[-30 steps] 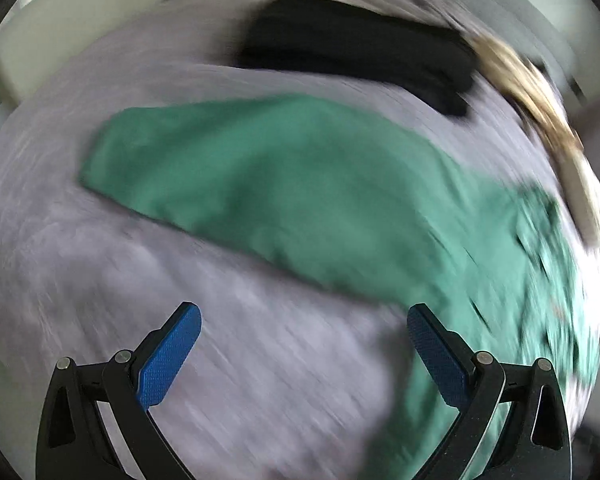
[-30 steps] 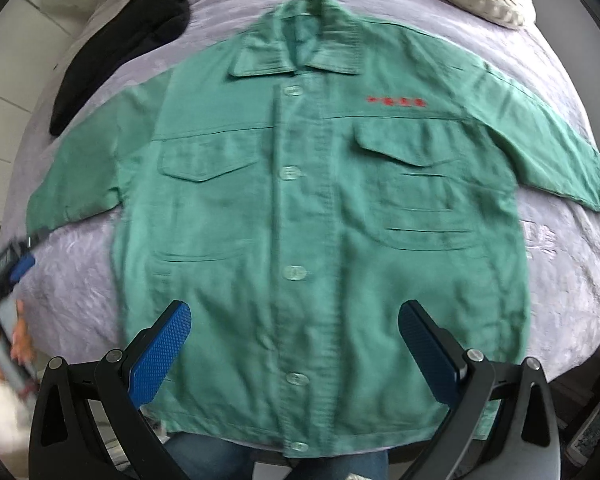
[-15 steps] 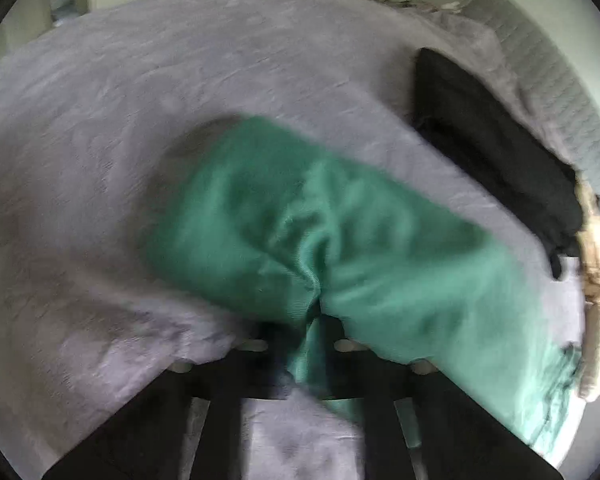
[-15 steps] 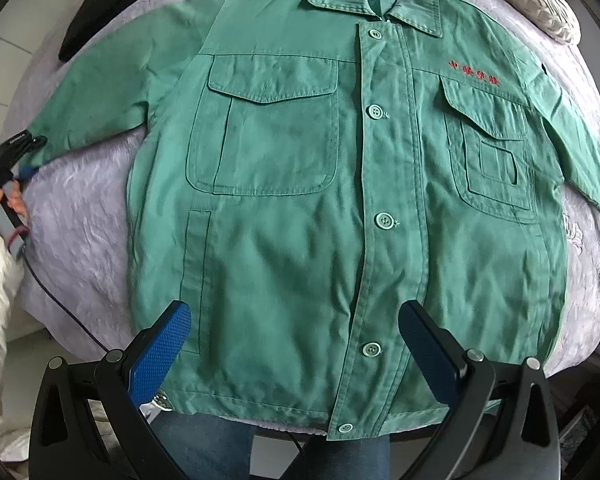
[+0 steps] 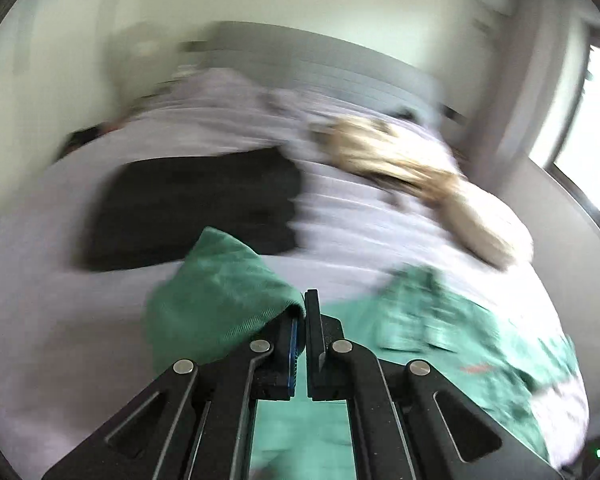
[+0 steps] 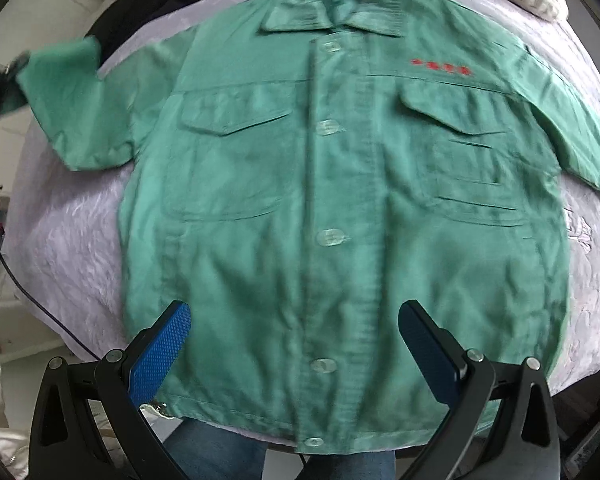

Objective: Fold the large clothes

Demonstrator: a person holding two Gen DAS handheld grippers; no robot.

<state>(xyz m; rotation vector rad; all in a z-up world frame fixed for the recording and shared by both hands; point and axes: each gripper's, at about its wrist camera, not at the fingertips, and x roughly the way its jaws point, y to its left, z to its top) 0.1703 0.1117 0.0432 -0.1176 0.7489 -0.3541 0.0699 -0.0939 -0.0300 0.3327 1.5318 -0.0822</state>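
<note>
Green jacket (image 6: 340, 200) lies front up, buttoned, across the bed (image 6: 68, 240), hem at the near edge; left gripper (image 5: 305, 312) is clamped on the sleeve cuff (image 5: 220, 292) (lifted off the cover, near the dark garment (image 5: 188, 208)); right gripper (image 6: 294, 354) hangs spread wide above the hem, holding nothing.

Soft window daylight, heavy motion blur, fisheye-warped edges
</note>
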